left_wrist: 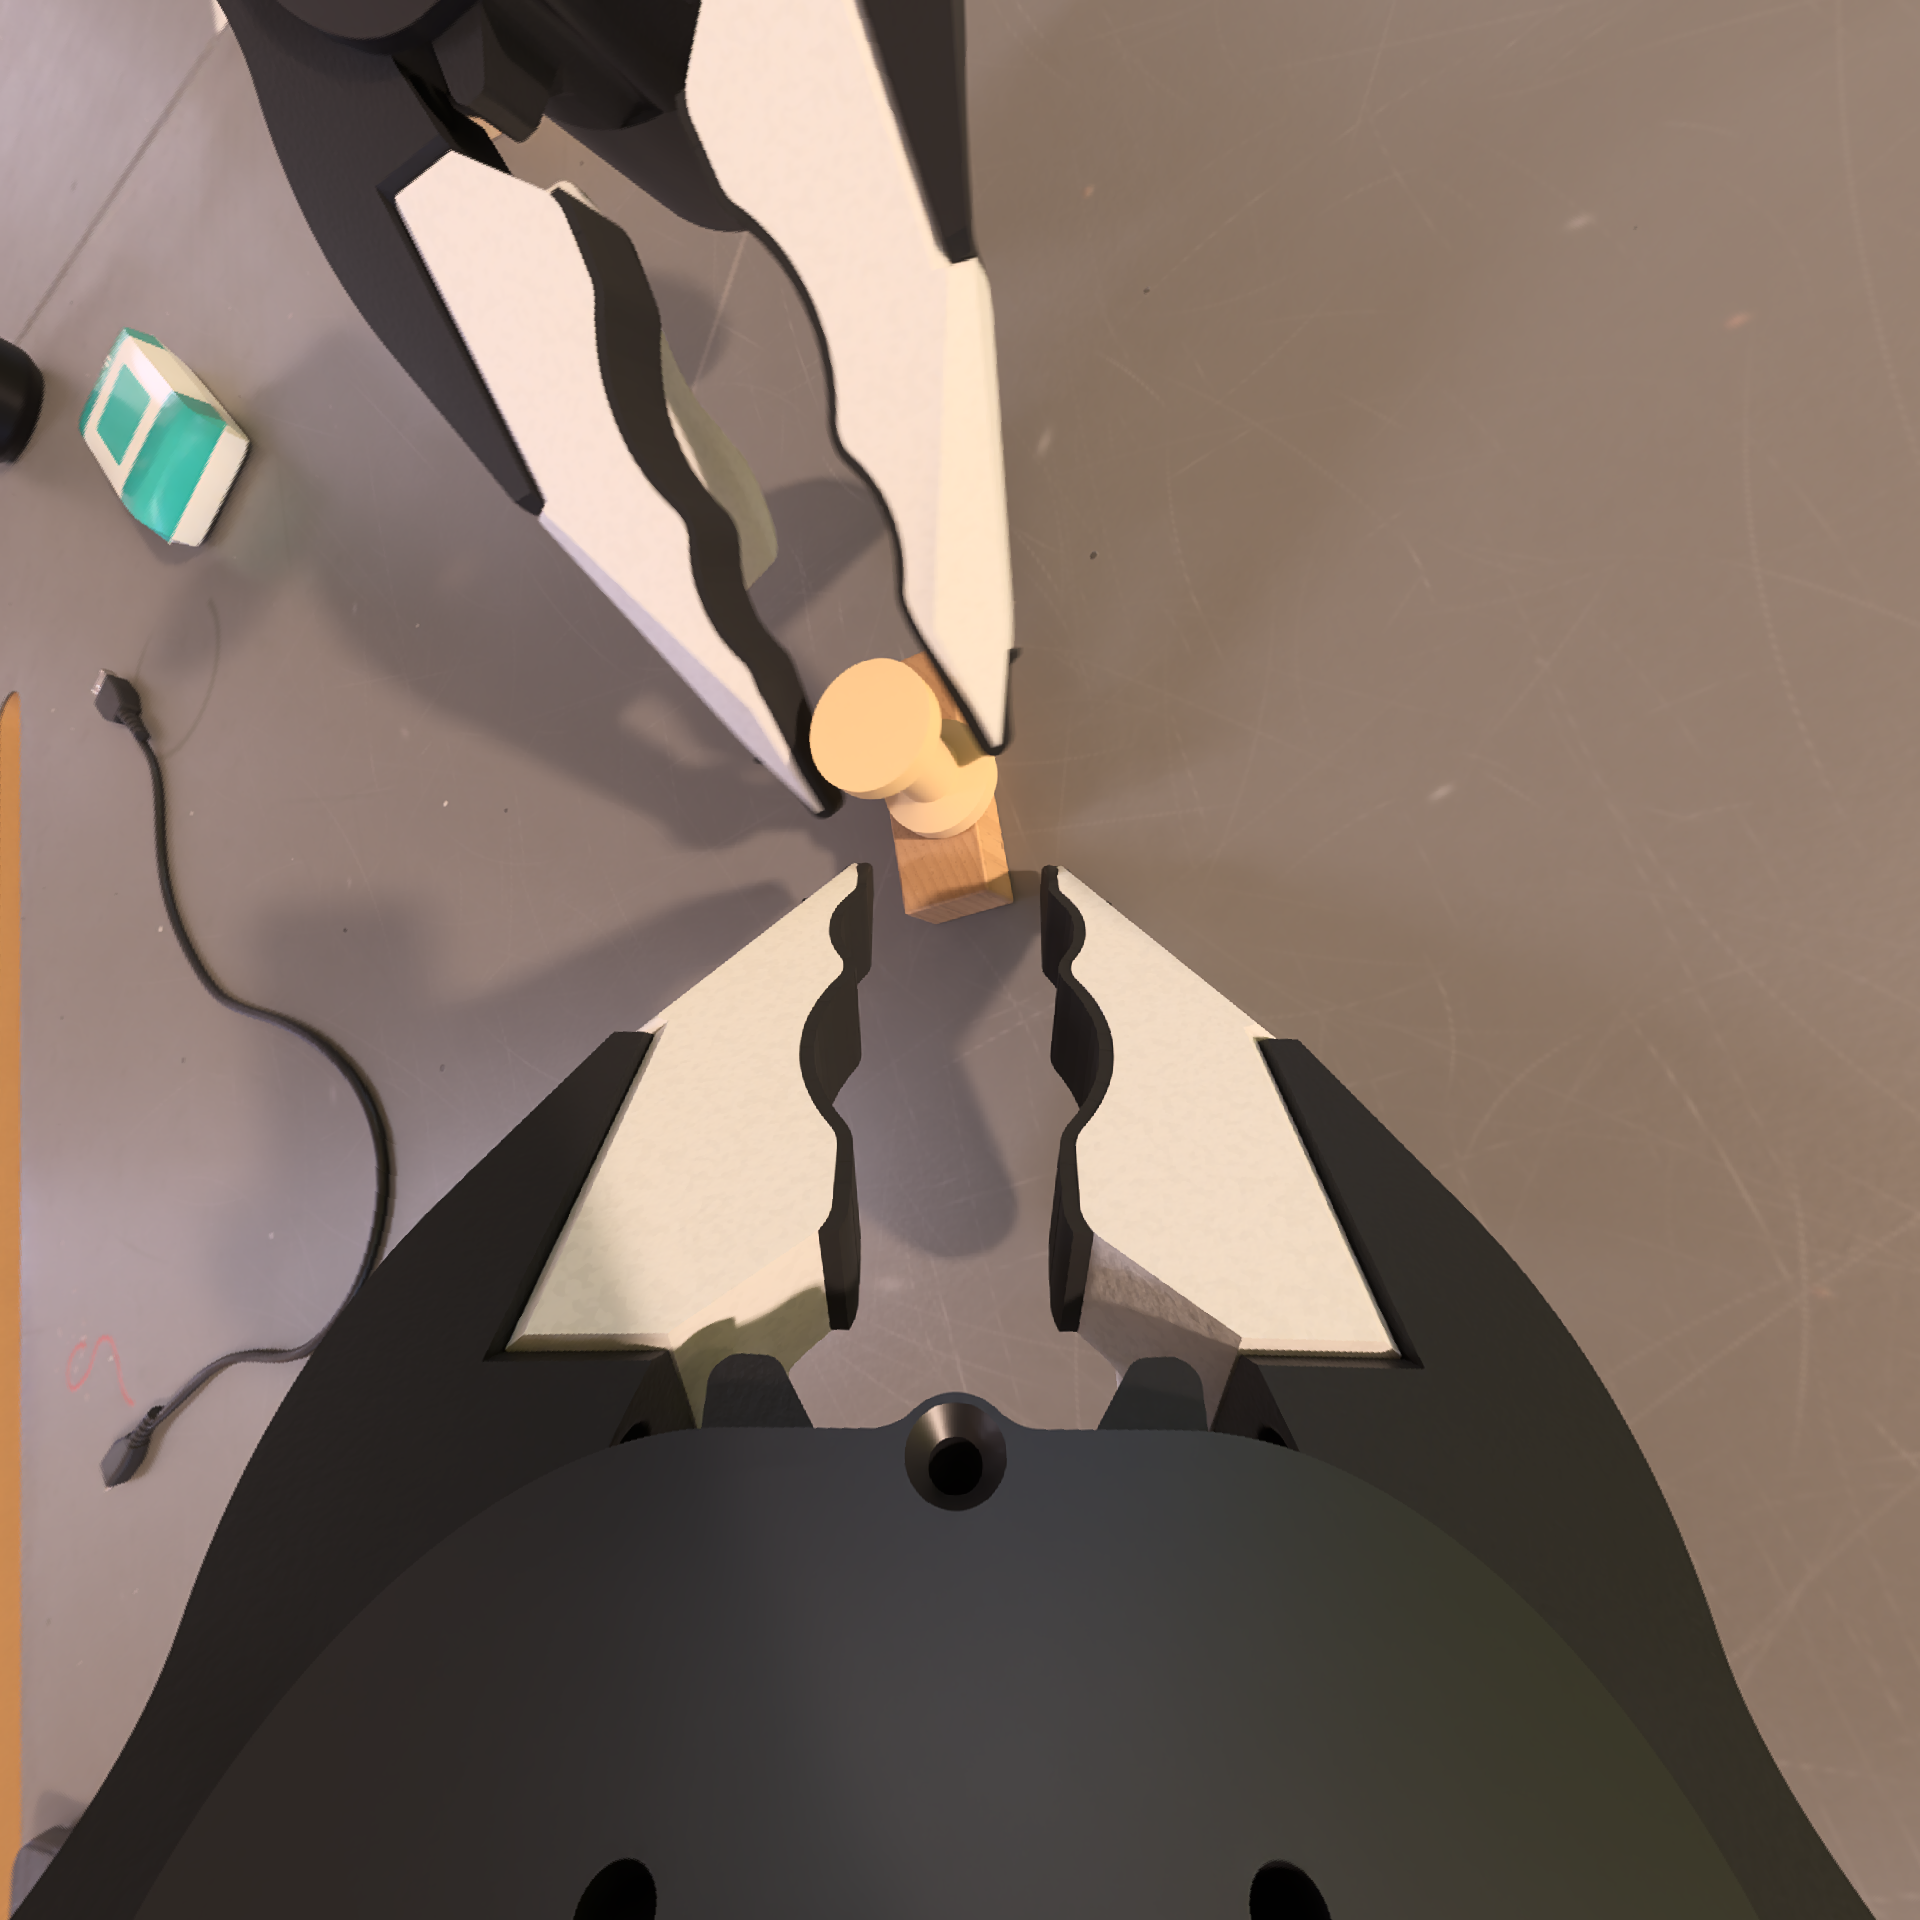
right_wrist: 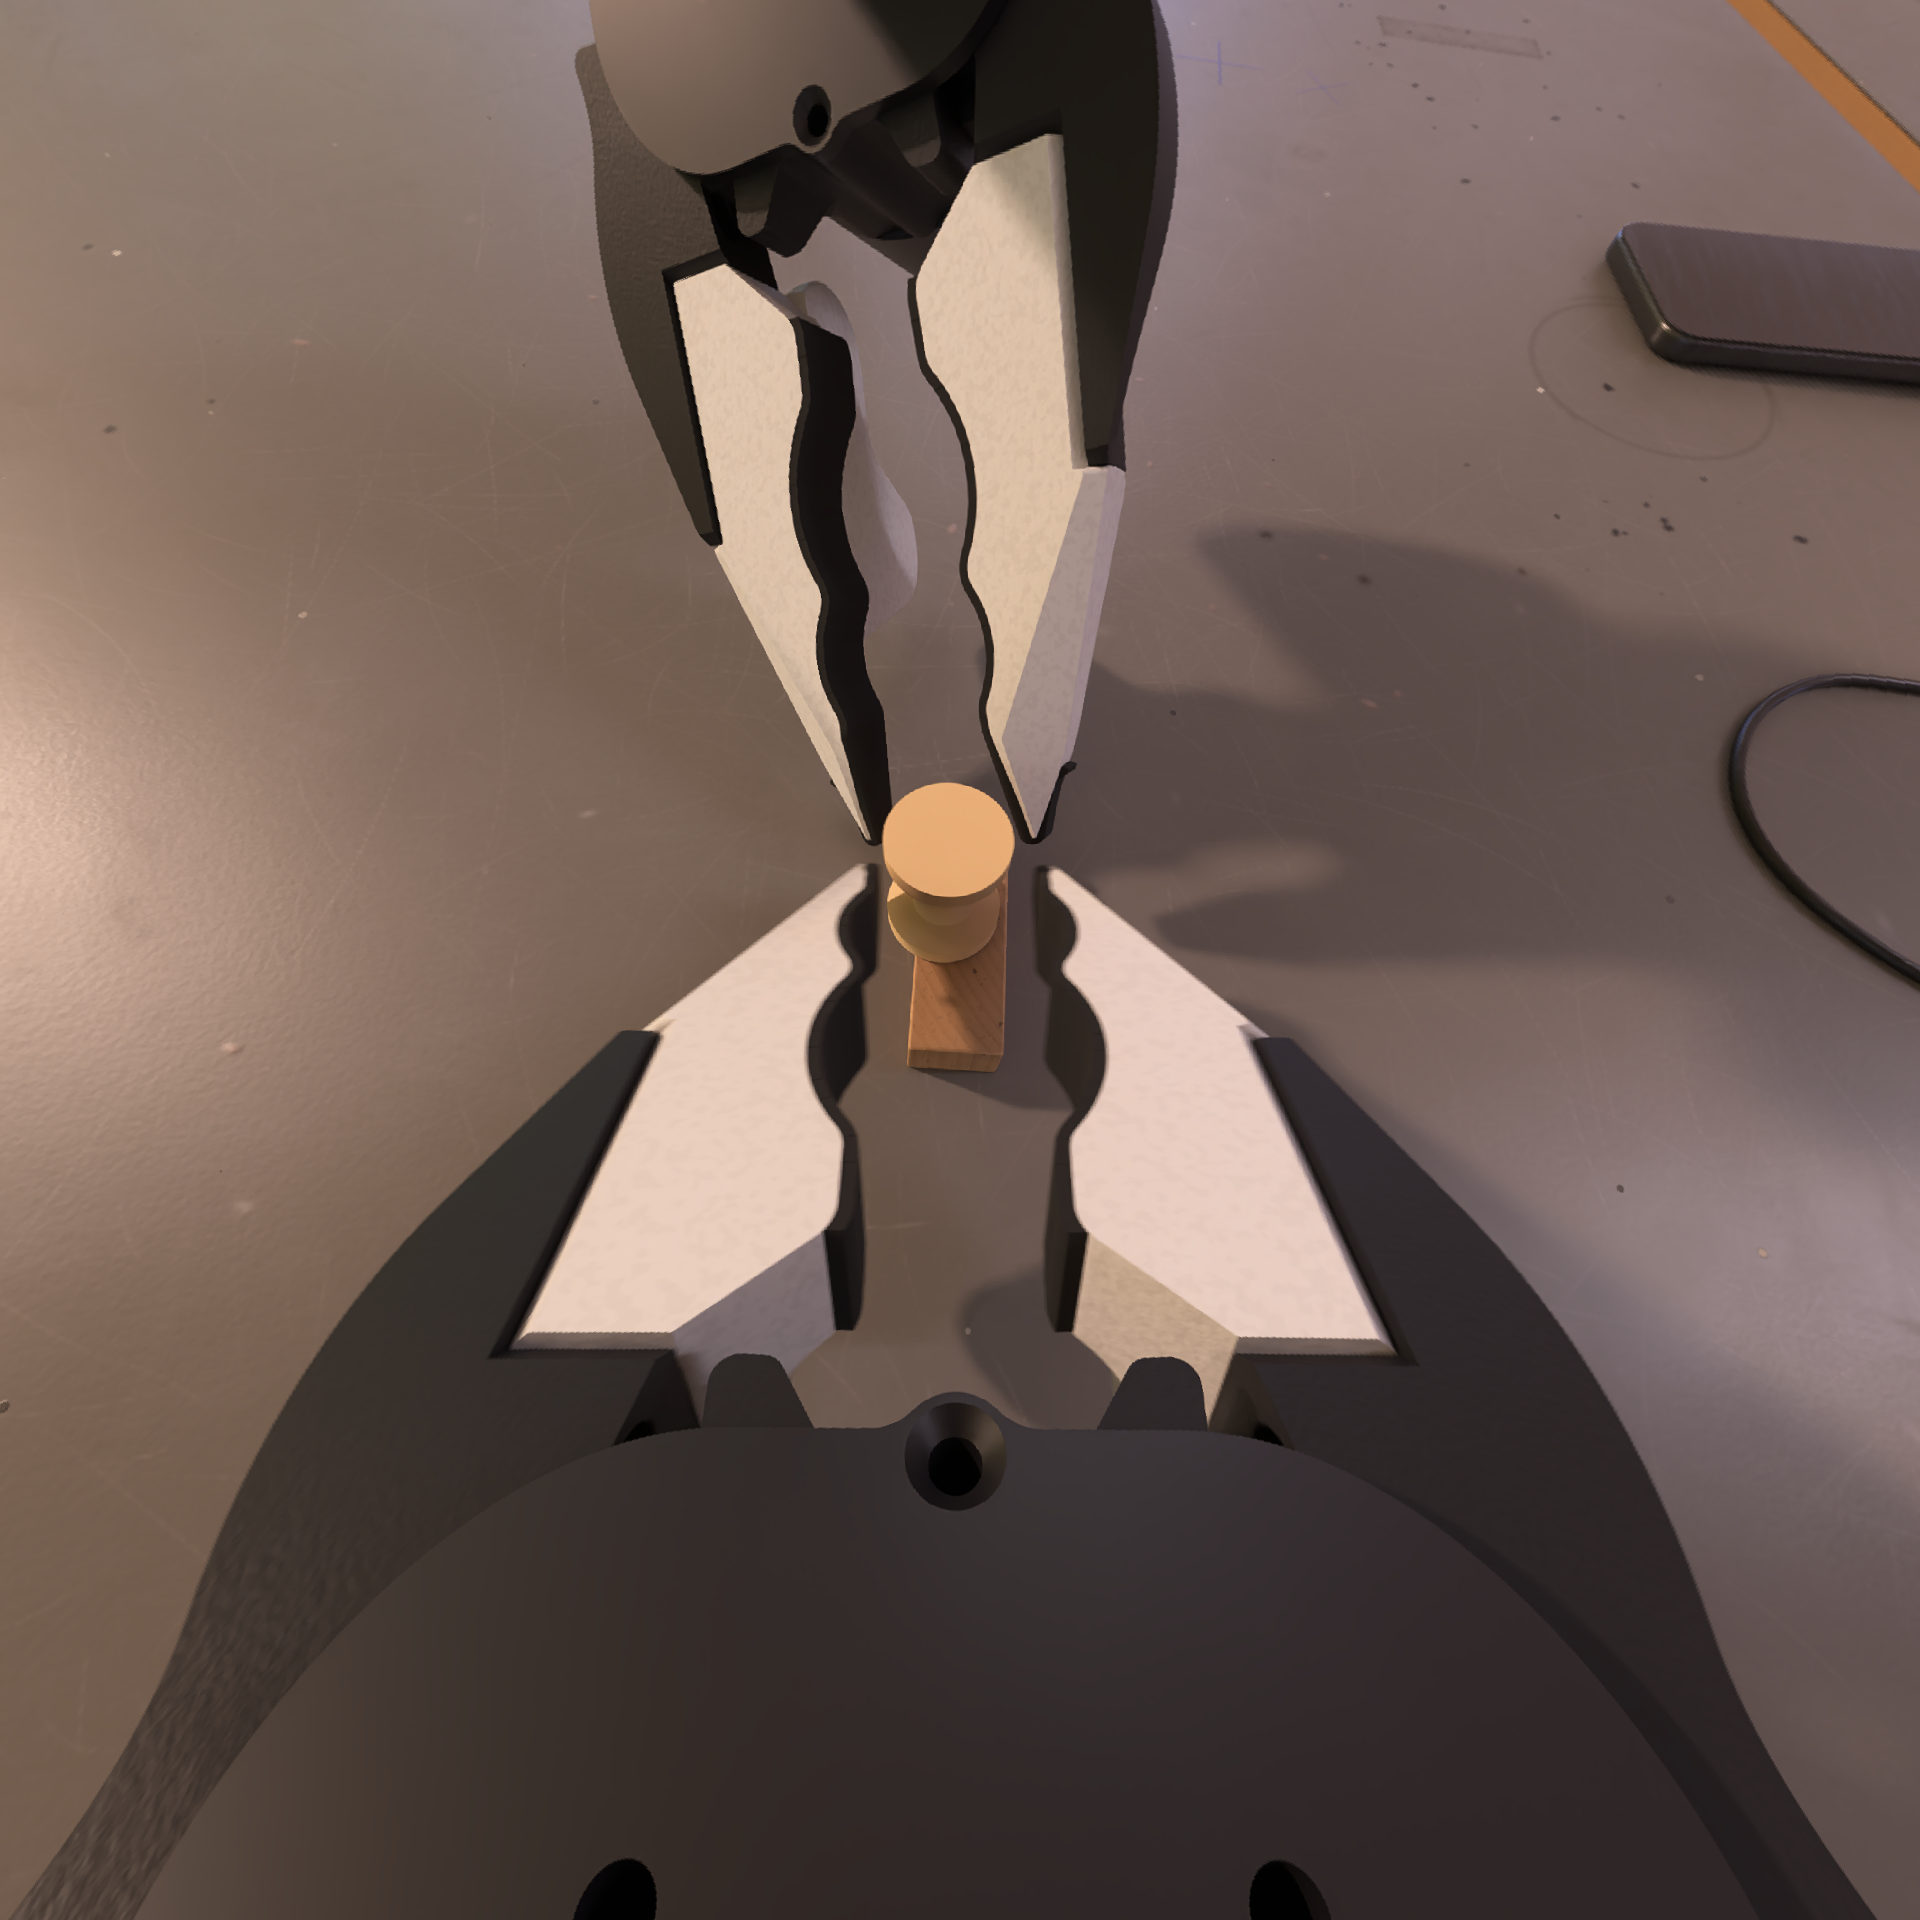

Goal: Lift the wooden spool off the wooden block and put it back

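Observation:
A pale wooden spool (left_wrist: 883, 743) stands upright on a small wooden block (left_wrist: 951, 878) on the grey table. In the left wrist view my left gripper (left_wrist: 956, 875) is open, with its fingertips on either side of the block's near end. My right gripper (left_wrist: 906, 774) reaches in from the far side, open, with its fingertips flanking the spool. In the right wrist view the spool (right_wrist: 948, 844) sits between the open fingertips of my right gripper (right_wrist: 956, 875), with small gaps on both sides. The block (right_wrist: 956, 1013) lies between its fingers. The left gripper (right_wrist: 953, 831) faces it, open.
A teal-and-white box (left_wrist: 161, 452), a black cable (left_wrist: 260, 997) and a black object (left_wrist: 16, 400) lie to the left, with an orange strip (left_wrist: 8, 1143) at that edge. In the right wrist view a dark flat slab (right_wrist: 1777, 301) and a cable loop (right_wrist: 1808, 831) lie to the right.

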Controlling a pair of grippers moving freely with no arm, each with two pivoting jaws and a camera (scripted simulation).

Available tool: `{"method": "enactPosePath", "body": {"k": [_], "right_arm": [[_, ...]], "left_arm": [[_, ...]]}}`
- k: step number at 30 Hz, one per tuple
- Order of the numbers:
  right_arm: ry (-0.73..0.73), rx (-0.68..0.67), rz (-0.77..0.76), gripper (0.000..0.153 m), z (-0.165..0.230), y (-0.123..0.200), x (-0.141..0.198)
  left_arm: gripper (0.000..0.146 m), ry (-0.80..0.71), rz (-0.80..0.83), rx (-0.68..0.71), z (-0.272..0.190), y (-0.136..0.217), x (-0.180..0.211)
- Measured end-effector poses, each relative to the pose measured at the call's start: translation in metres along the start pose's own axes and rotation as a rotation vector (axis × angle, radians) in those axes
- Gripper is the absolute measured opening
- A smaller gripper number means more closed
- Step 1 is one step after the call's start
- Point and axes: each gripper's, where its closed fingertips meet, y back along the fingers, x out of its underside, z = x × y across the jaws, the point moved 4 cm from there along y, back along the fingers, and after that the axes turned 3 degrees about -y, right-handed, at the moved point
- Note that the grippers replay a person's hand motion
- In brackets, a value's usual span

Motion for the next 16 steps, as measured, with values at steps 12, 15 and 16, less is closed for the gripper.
{"method": "enactPosePath", "body": {"k": [12,15,16], "right_arm": [[-0.036,0.003,0.007,0.051,-0.0056,0.0039,0.0039],[-0.027,-0.008,0.025,0.048,-0.0037,0.0028,0.0050],[-0.030,-0.014,0.024,0.048,-0.0035,0.0028,0.0050]], "left_arm": [[0.037,0.094,-0.042,0.050,0.0044,0.0003,0.0043],[0.037,0.112,-0.050,0.061,0.0046,0.0001,0.0037],[0.037,0.114,-0.051,0.063,0.0047,0.0002,0.0038]]}}
